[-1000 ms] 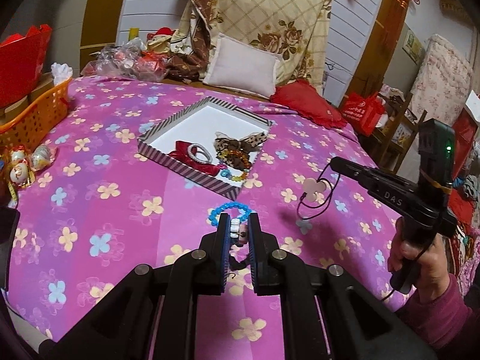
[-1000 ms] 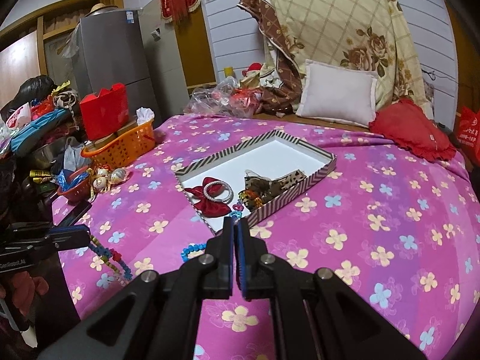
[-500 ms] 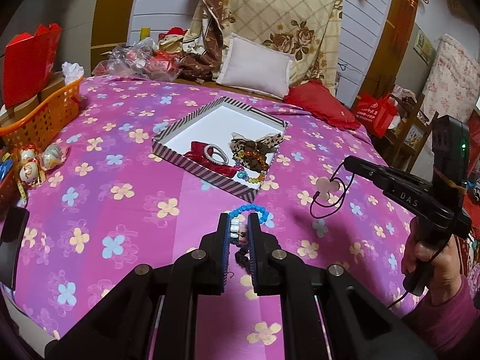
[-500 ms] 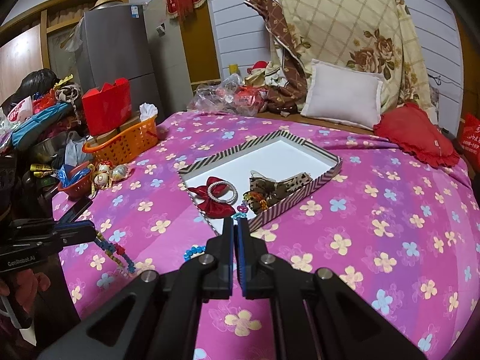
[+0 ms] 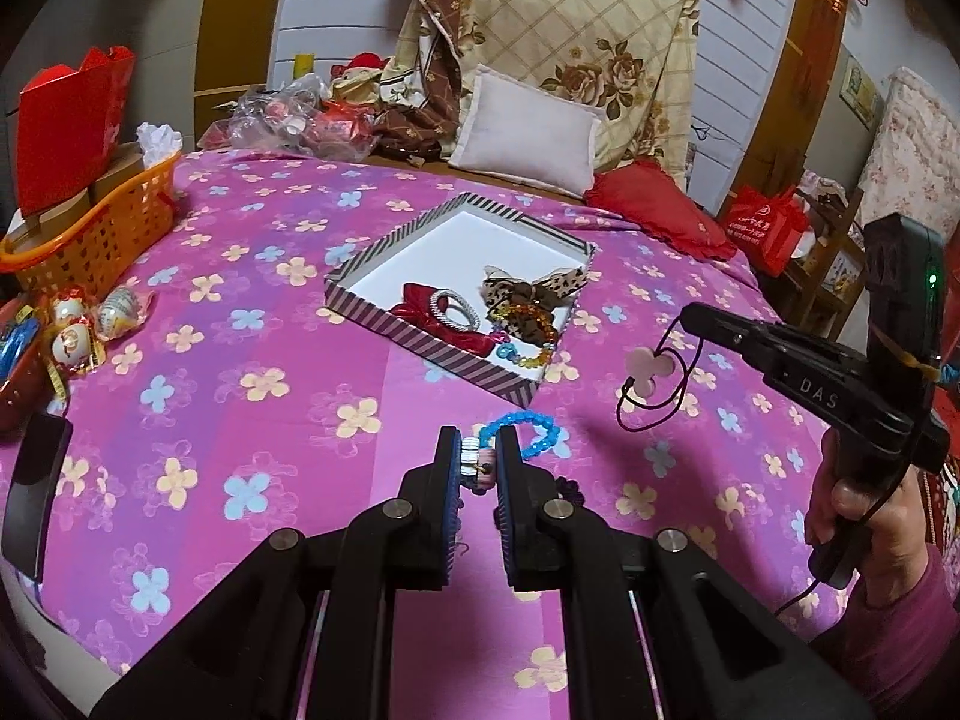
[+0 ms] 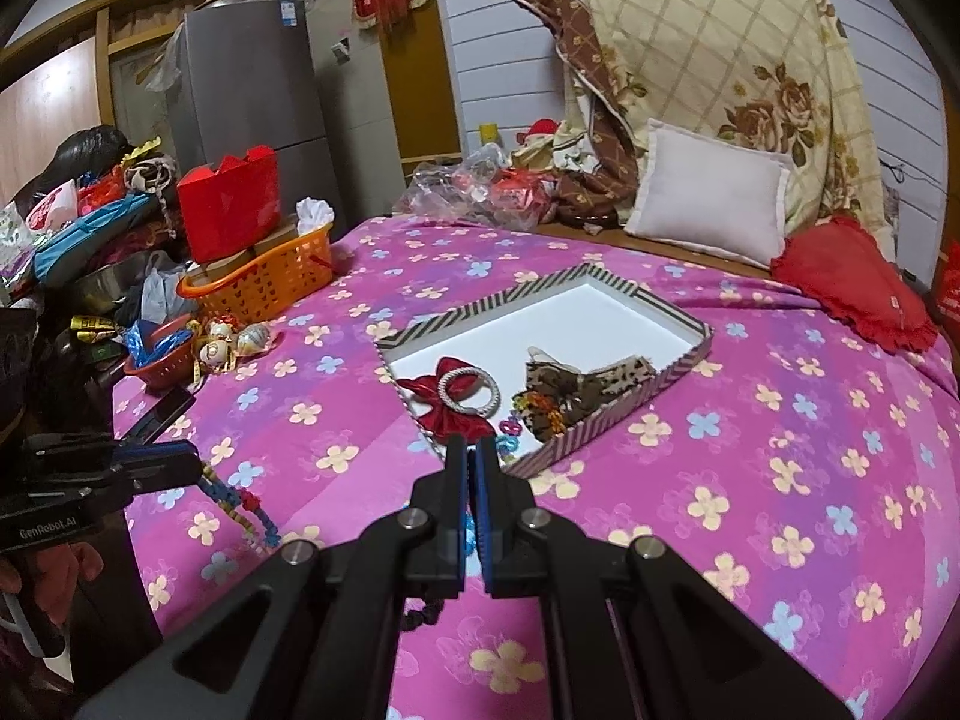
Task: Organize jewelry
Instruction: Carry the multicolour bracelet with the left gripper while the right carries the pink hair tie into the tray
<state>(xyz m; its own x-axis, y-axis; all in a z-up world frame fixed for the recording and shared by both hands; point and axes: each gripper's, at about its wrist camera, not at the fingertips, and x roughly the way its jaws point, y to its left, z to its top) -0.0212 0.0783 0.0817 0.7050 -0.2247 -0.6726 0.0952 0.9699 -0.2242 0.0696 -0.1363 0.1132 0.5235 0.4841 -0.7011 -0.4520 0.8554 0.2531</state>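
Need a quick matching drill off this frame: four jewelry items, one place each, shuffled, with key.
Items:
1. clover pendant on black cord
2. blue bead bracelet
3. silver bangle
4. leopard bow

Places:
A. on the red bow in the striped box
B. hanging from the right gripper
C. on the bedspread, outside the box
D. in the box, right of the bangle in the left wrist view

Pairs: 1-B, 2-C, 3-A, 4-D

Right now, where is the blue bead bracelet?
In the left wrist view the blue bead bracelet lies on the pink flowered bedspread, just past the left claw tips and in front of the near corner of the striped tray, outside it.
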